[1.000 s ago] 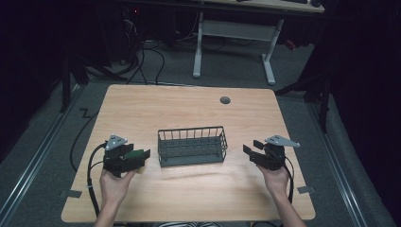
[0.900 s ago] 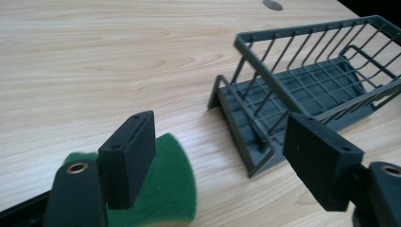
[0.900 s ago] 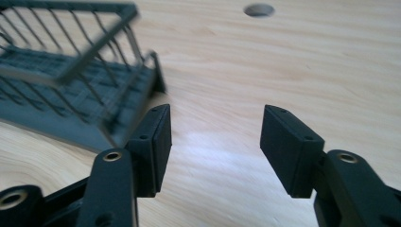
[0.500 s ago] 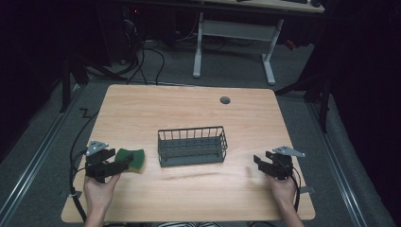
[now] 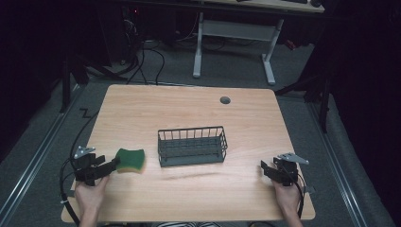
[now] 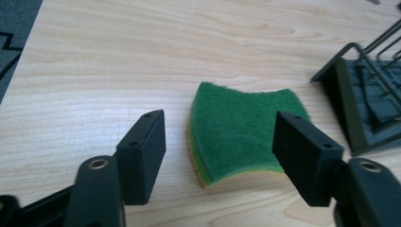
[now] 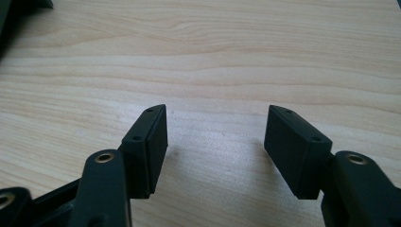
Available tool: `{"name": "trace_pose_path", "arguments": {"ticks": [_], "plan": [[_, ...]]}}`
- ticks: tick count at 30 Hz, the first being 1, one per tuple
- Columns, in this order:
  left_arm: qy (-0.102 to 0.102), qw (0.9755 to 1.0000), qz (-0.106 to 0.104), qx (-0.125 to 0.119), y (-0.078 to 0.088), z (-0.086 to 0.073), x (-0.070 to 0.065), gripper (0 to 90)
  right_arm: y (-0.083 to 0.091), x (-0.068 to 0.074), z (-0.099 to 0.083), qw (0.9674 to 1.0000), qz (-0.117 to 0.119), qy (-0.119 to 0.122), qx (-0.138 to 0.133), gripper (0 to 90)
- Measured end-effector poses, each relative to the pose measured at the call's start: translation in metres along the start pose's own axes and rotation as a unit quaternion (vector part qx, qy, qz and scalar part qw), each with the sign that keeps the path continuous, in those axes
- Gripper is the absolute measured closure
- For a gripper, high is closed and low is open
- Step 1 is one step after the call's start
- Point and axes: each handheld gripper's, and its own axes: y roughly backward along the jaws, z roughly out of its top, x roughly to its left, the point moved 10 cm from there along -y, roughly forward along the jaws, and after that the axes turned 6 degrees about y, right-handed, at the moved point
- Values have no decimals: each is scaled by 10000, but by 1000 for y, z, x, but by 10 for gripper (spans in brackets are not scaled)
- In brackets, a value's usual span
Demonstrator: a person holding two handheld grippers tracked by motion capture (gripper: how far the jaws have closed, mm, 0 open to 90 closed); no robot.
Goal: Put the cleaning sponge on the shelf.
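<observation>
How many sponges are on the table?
1. The green sponge lies flat on the table, to the left of the wire basket, just in front of the left tool. The basket looks empty, so none seems hidden.

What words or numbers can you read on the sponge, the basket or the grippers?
None: there are no words, numbers or signs to read.
The green sponge is plain, with no label.
The wire basket carries no tag or writing.
The left gripper and the right gripper show bare black pads with small screw holes, no markings.
The wooden table shows only wood grain.
</observation>
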Motion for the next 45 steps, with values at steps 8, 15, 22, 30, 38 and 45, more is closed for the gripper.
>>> {"name": "trace_pose_path", "arguments": {"ticks": [8,15,22,30,38,45], "plan": [[133,9998,19,129,-13,-4,9,424,-1,1,-3,9998,-87,107,148,393],[187,9996,-27,187,-22,-1,7,464,0,2,-4,9997,-121,144,167,393],[189,9996,-35,214,-26,1,6,523,0,2,-4,9997,-134,144,154,392],[271,9993,-81,265,-29,-2,10,579,1,2,-4,9997,-138,131,157,392],[226,9992,-215,240,-30,-4,7,666,1,2,-4,9997,-148,134,151,391],[329,9988,-309,195,-30,-6,7,690,0,2,-4,9997,-148,161,145,391]]}}
